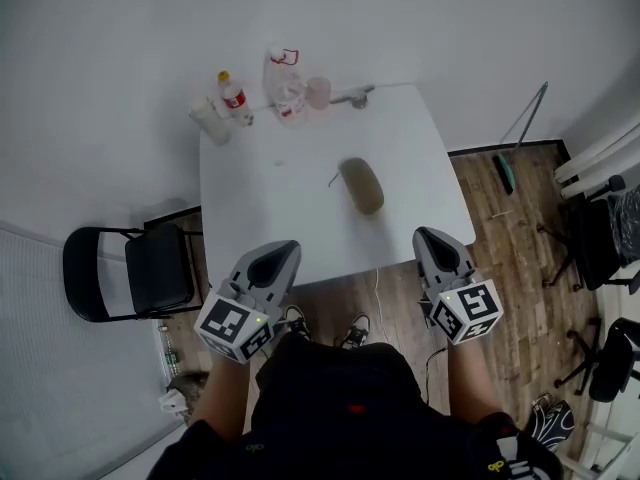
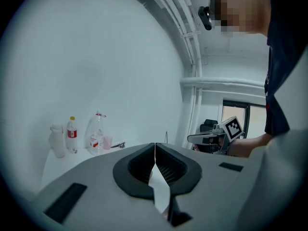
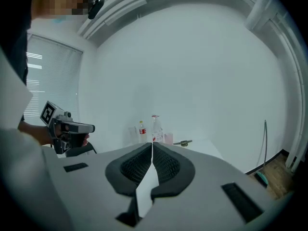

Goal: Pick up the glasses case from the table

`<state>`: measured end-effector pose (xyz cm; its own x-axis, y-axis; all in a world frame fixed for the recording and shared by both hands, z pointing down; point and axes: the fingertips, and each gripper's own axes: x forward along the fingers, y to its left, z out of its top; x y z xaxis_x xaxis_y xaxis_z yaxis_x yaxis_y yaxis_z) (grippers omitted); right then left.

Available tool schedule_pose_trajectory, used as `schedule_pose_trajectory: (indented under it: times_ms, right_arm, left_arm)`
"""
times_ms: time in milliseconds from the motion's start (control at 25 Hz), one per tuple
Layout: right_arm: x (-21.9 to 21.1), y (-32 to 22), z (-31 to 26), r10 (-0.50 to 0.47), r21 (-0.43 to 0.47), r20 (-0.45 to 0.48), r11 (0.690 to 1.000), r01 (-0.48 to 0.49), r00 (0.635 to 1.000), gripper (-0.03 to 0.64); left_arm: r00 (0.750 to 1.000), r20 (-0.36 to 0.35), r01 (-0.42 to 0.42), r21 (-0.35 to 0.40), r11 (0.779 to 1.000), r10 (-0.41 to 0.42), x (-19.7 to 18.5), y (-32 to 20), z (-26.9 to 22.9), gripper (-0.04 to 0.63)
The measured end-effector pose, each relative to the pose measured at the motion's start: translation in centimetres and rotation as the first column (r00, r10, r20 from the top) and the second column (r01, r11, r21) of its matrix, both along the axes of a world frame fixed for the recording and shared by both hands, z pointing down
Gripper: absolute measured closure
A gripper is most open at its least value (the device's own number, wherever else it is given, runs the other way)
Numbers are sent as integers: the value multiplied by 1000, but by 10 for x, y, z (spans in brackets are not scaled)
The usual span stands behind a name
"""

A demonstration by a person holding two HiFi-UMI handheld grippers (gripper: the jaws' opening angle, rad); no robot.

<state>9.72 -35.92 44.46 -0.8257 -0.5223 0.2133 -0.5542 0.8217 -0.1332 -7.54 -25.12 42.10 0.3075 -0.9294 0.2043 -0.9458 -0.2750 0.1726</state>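
Lying near the middle of the white tabletop [image 1: 280, 208], the glasses case [image 1: 362, 185] is a single olive-brown oval with its long side running away from the person, and nothing touches it. It looks light and probably stiff-shelled. Its rounded sides may slip under pressure, so the best hold is likely across its narrow width at the middle, where the sides run most nearly parallel. A thin loop or cord seems to stick out at its left end, too small to identify.

At the far edge stand two bottles, a small one with a red label [image 1: 233, 96] and a larger clear one [image 1: 285, 86]. With them are one pink cup [image 1: 318, 92] and one white jar [image 1: 210, 120]. One black folding chair [image 1: 130, 273] sits left of the tabletop.

There are two tongs. The left tongs [image 1: 283, 253] and right tongs [image 1: 432, 236] hover at the near edge, well short of the case. Both have their jaws pressed together with nothing between them.
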Motion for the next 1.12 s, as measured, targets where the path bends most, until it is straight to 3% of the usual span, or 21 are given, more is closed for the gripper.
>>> schedule_pose_trajectory:
  times_ms: [240,280,360,600,880,1120]
  right_arm:
    - [-40,-16,14,-34,-23,-61,999,32,998,593]
    - [-47,-21,17,-37,-29,-72,999,35,997,576]
    - [-62,-31,27,-42,-36,-96,999,39,994,473]
    - [-99,-73,79,-17,-37,-240,999,9,971,337]
    - [-132,-110,134,-41,-145,-325,989,-6,945,277]
    - [-155,-130,203,-121,-234,-448,972,14,886,231]
  left_arm:
    - [1000,-16,7,1,1000,-7,-29,-11,1,574]
    - [1000,-12,3,2,1000,-3,-34,-14,0,574]
    - [1000,-10,0,0,1000,0,-43,-17,2,574]
    - [1000,-23,14,-39,999,-15,-61,-17,21,574]
    - [998,-34,46,-85,995,-50,-77,-13,33,574]
    - [997,-33,61,-121,991,-66,-83,-12,45,574]
